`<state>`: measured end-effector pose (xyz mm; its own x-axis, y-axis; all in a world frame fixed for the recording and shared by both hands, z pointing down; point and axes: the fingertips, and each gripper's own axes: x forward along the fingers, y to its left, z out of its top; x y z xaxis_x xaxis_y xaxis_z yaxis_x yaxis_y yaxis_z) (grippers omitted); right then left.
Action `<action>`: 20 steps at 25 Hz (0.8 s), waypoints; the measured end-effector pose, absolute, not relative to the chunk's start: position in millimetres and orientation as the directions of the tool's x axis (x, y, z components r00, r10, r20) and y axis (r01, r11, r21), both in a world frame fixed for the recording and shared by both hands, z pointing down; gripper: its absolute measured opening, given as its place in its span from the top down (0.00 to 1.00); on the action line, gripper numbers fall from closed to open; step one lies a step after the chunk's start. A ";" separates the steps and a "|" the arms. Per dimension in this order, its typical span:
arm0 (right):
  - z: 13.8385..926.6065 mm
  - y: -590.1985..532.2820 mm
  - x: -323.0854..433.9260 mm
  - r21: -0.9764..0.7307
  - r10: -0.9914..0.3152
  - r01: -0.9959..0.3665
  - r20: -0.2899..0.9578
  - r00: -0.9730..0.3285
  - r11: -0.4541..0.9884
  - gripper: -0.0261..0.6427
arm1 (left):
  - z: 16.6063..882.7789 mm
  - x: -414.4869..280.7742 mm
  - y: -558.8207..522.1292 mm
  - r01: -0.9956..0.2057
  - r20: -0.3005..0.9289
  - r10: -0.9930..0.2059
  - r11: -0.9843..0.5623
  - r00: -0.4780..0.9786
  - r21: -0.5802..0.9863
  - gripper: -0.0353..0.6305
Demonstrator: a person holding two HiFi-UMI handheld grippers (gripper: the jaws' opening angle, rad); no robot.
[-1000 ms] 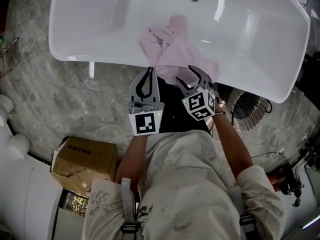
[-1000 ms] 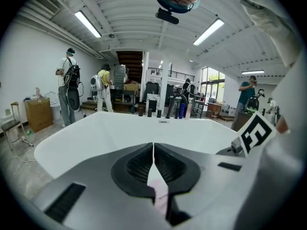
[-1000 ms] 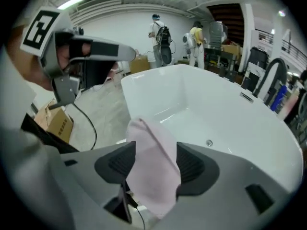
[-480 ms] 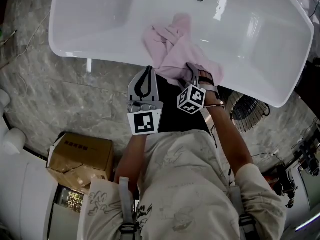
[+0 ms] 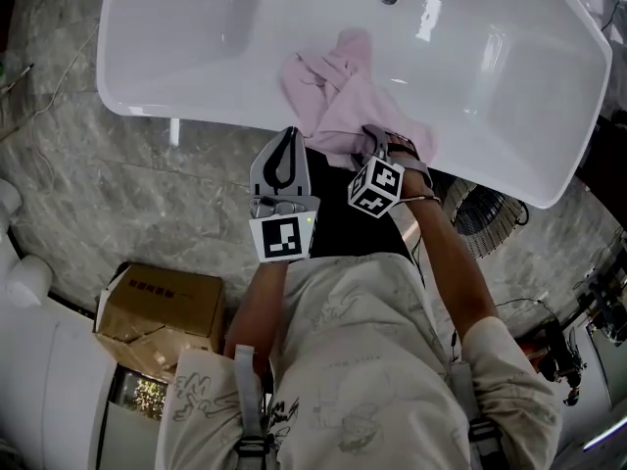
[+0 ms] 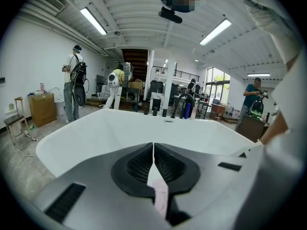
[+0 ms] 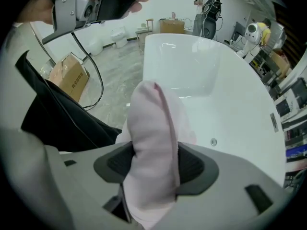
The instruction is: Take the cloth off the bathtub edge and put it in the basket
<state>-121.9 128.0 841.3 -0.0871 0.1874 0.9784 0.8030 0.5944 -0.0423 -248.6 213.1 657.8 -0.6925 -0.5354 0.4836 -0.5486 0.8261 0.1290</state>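
Note:
A pink cloth [image 5: 338,91] hangs crumpled over the near edge of the white bathtub [image 5: 196,116]. My right gripper [image 5: 377,143] points steeply down at the cloth's near right part. In the right gripper view a thick fold of the cloth [image 7: 151,128] fills the gap between the pads [image 7: 192,164], which press on it; the jaws have just been closing on it. My left gripper [image 5: 289,137] is shut beside it at the tub's rim, just left of the cloth's hanging edge. In the left gripper view its tips [image 6: 153,150] meet, with a pink sliver of cloth showing behind them.
A black fabric thing [image 5: 338,223] lies on the floor between me and the tub. A round wire-mesh object [image 5: 485,218] stands to the right under the tub's end. A cardboard box [image 5: 162,306] sits at the lower left on the marble floor. Several people stand far off beyond the tub.
My right gripper has dropped onto the cloth and rolled, its marker cube turning, and now has a fold between its pads. The left gripper has stayed put.

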 end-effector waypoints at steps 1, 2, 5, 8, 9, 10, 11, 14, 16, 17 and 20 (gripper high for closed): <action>839.9 127.5 -120.6 -0.041 0.189 0.803 0.978 -0.090 0.594 0.58 | 656.4 -247.5 212.8 -0.550 0.481 -0.536 0.825 -0.694 0.127 0.94; 838.4 126.7 -119.7 -0.038 0.190 0.803 0.977 -0.095 0.595 0.59 | 654.7 -247.0 212.4 -0.552 0.477 -0.538 0.824 -0.695 0.124 0.94; 832.9 125.3 -118.8 -0.035 0.194 0.801 0.976 -0.102 0.597 0.62 | 649.2 -248.4 212.5 -0.554 0.465 -0.541 0.823 -0.701 0.122 0.94; 825.5 126.3 -117.3 -0.027 0.196 0.804 0.974 -0.112 0.594 0.67 | 642.5 -251.1 213.3 -0.554 0.455 -0.541 0.824 -0.707 0.119 0.94; 822.4 125.9 -117.4 -0.021 0.198 0.803 0.973 -0.122 0.596 0.69 | 640.2 -251.7 212.9 -0.553 0.452 -0.541 0.824 -0.709 0.119 0.94; 819.5 125.0 -118.2 -0.013 0.199 0.799 0.971 -0.134 0.601 0.73 | 638.1 -252.3 212.2 -0.553 0.449 -0.542 0.824 -0.711 0.119 0.94; 817.5 124.1 -119.5 -0.007 0.201 0.793 0.969 -0.146 0.609 0.78 | 636.0 -252.8 211.3 -0.553 0.445 -0.543 0.824 -0.712 0.120 0.94; 815.5 123.4 -124.4 -0.008 0.210 0.769 0.964 -0.164 0.639 0.82 | 628.0 -254.9 208.2 -0.560 0.430 -0.550 0.820 -0.716 0.117 0.94; 810.7 123.3 -125.7 -0.030 0.230 0.743 0.958 -0.168 0.669 0.84 | 619.5 -254.8 205.8 -0.565 0.421 -0.554 0.817 -0.718 0.112 0.94; 807.0 122.6 -125.4 -0.041 0.241 0.728 0.955 -0.173 0.685 0.84 | 614.9 -254.1 204.7 -0.567 0.417 -0.556 0.816 -0.718 0.111 0.94; 795.2 122.0 -122.5 -0.054 0.270 0.681 0.939 -0.214 0.730 0.85 | 605.4 -250.1 204.4 -0.563 0.419 -0.559 0.816 -0.716 0.127 0.94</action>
